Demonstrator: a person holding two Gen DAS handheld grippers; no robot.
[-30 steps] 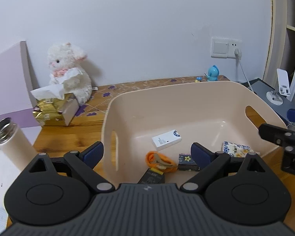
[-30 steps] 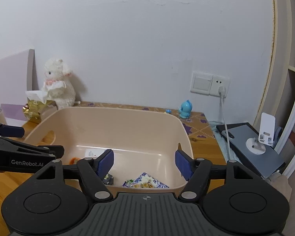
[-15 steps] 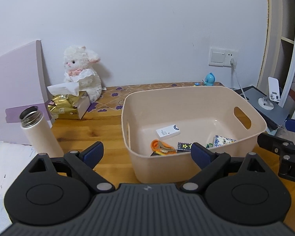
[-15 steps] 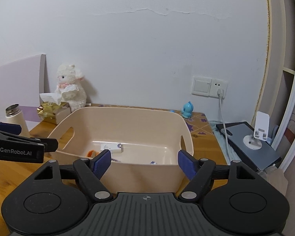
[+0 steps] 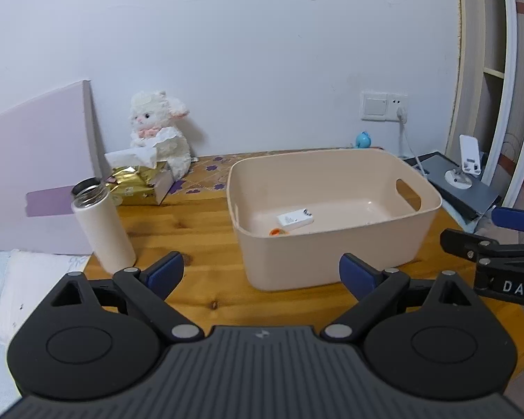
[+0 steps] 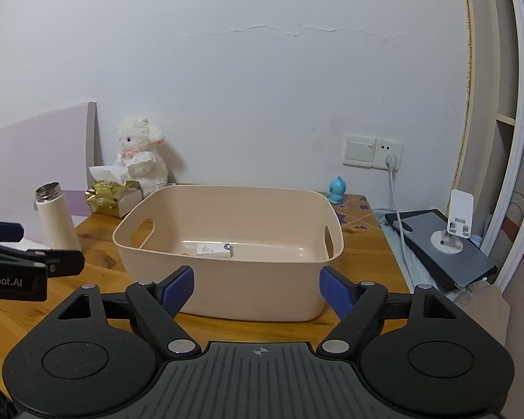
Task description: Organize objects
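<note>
Bin (image 5: 332,209) on the worktop (image 5: 192,230), holding a white box (image 5: 294,217) and an orange item (image 5: 277,232). A bottle (image 5: 103,223) stands well apart to its left, upright and uncapped. Left hand-held gripper (image 5: 261,272) and right hand-held gripper (image 6: 256,291) hang wide and empty. If the bottle goes next, grasp mid-body and keep it upright.

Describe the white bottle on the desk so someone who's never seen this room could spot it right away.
Start at the big beige tub on the wooden desk and look left. The bottle stands upright near the desk's left edge, in front of the gold tissue box. It is the only tall white cylinder, with an open steel neck.
</note>
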